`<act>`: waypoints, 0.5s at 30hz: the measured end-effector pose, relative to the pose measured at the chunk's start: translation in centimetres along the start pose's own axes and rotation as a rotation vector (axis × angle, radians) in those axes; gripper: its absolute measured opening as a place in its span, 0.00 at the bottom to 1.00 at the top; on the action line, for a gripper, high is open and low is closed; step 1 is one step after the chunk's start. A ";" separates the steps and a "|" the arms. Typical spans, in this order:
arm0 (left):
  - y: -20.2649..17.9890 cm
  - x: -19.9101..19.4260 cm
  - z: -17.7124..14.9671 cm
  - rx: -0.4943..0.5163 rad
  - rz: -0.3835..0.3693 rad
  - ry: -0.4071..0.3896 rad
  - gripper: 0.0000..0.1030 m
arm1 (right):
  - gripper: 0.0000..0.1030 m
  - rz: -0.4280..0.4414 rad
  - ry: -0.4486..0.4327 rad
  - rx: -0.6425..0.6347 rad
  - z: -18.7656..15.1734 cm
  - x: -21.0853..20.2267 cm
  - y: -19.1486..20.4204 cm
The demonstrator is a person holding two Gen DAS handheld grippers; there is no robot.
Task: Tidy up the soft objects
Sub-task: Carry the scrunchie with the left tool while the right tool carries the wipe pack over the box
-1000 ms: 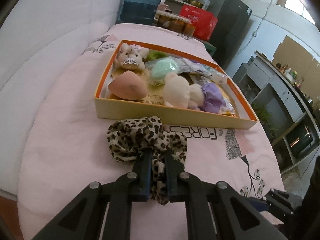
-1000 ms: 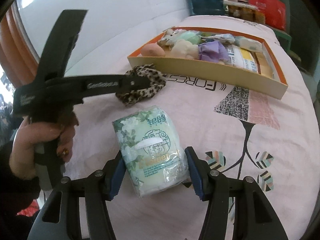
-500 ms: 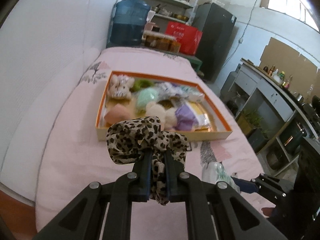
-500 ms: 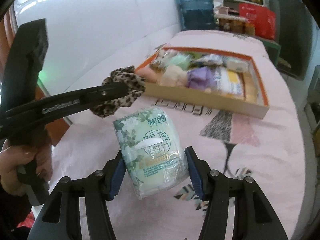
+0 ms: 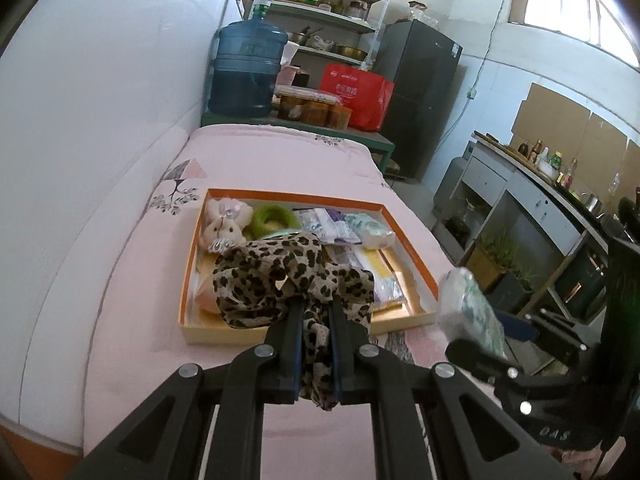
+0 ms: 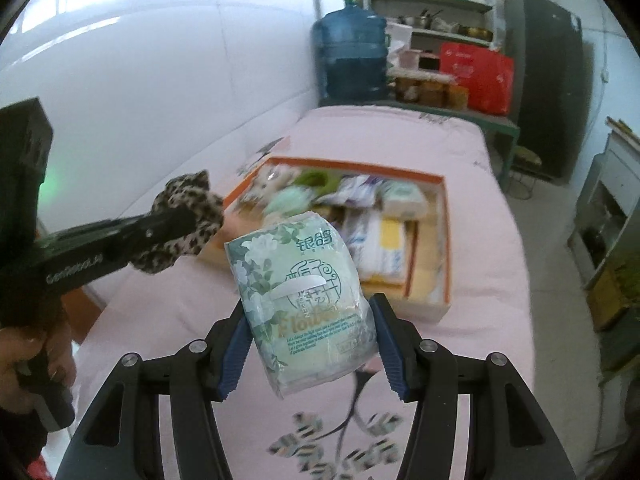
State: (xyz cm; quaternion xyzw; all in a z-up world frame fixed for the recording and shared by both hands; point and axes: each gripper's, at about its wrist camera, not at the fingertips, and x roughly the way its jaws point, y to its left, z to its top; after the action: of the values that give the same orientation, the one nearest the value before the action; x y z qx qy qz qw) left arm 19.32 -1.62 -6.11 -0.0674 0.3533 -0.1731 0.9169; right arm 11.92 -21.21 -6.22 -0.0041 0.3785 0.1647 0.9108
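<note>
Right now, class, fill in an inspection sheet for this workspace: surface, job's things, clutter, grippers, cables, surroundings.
Surface: pink printed bedcover.
Job's things: orange-rimmed box holding a plush bunny, green ring and packets; leopard-print scrunchie; floral tissue pack.
Clutter: nothing seen.
Grippers: left gripper shut on the scrunchie; right gripper shut on the tissue pack, both held above the bedcover.
Cables: one wire on the far wall.
Surroundings: water jug, shelves, fridge.

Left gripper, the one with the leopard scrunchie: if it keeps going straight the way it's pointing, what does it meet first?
Most likely the orange tray: the left gripper, shut on the leopard scrunchie, points down toward its crowded near half. Depth is unclear.
</note>
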 end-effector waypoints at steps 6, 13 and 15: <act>-0.9 1.7 2.1 0.021 -0.008 -0.005 0.11 | 0.57 -0.053 -0.028 0.034 2.5 0.5 -1.9; -1.9 4.3 4.0 0.031 -0.009 0.004 0.11 | 0.57 -0.101 -0.007 0.065 4.5 2.7 -3.8; -2.1 5.0 4.4 0.033 -0.006 0.006 0.11 | 0.57 -0.112 0.009 0.074 4.8 3.6 -4.4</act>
State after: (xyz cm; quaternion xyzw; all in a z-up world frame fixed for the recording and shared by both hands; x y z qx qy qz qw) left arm 25.16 -5.35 -5.44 -0.0529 0.3528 -0.1821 0.9163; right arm 18.96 -23.70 -5.86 0.0076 0.3875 0.0997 0.9164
